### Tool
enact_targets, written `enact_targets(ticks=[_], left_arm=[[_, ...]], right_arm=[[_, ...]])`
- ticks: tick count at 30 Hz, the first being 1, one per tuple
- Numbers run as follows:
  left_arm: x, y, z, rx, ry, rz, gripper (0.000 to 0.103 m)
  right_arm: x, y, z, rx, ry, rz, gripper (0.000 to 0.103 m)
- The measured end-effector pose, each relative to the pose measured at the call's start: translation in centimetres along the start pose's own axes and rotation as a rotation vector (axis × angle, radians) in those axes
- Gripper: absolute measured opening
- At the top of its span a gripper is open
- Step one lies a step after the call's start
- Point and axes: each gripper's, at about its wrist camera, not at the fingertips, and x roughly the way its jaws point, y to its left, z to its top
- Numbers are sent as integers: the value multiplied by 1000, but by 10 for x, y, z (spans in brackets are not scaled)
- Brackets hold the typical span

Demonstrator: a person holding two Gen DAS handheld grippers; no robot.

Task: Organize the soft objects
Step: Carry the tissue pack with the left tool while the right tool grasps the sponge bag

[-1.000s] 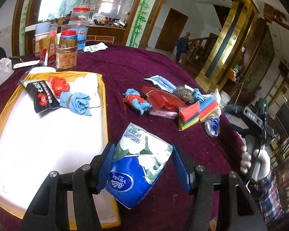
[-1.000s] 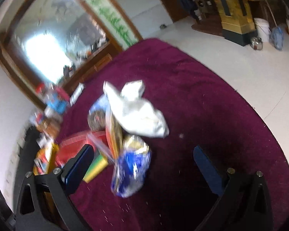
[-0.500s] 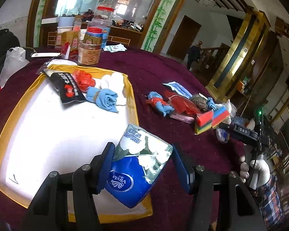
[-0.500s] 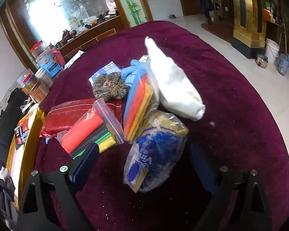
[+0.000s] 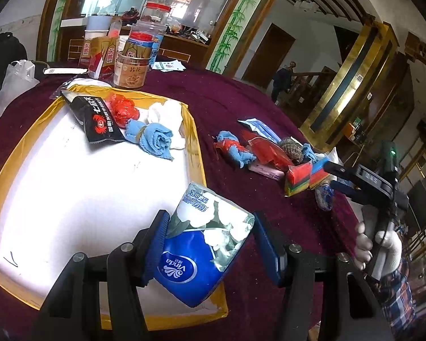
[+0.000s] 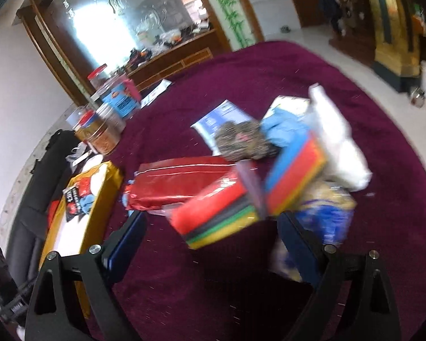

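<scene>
Left wrist view shows the left gripper (image 5: 210, 244) holding a soft tissue pack (image 5: 203, 244), blue and white with flowers, between its blue pads; compared with half a second before, the pack hangs further over the tray's (image 5: 197, 142) gold rim, at about 5 o'clock of the white tray floor. At the tray's 12 o'clock lie a rolled blue cloth (image 5: 153, 139), a red crinkled ball (image 5: 123, 109), a white cloth (image 5: 167, 113) and a glossy black packet (image 5: 98, 120). Right wrist view is blurred; the right gripper (image 6: 211, 241) has come closer to the pile on the velvet tablecloth (image 6: 269, 74), its fingers wide apart and holding nothing. Between them, toward 12 o'clock, sits a bag of coloured sponges (image 6: 215, 216), with a red foil packet (image 6: 179, 182) at 11 o'clock and a shiny blue wrapped pack (image 6: 329, 218) at 2 o'clock.
</scene>
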Motion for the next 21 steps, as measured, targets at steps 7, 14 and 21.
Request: enact_targets(ticks=[7, 14, 21], left_arm=[[-3, 9, -1, -18, -6, -3, 63], [-11, 23, 1, -39, -18, 14, 63], [-21, 56, 8, -100, -40, 72, 63]], right_arm=[[53, -3, 8, 155, 133, -74, 93], [45, -20, -5, 222, 92, -19, 52], [12, -17, -8, 195, 30, 32, 49]])
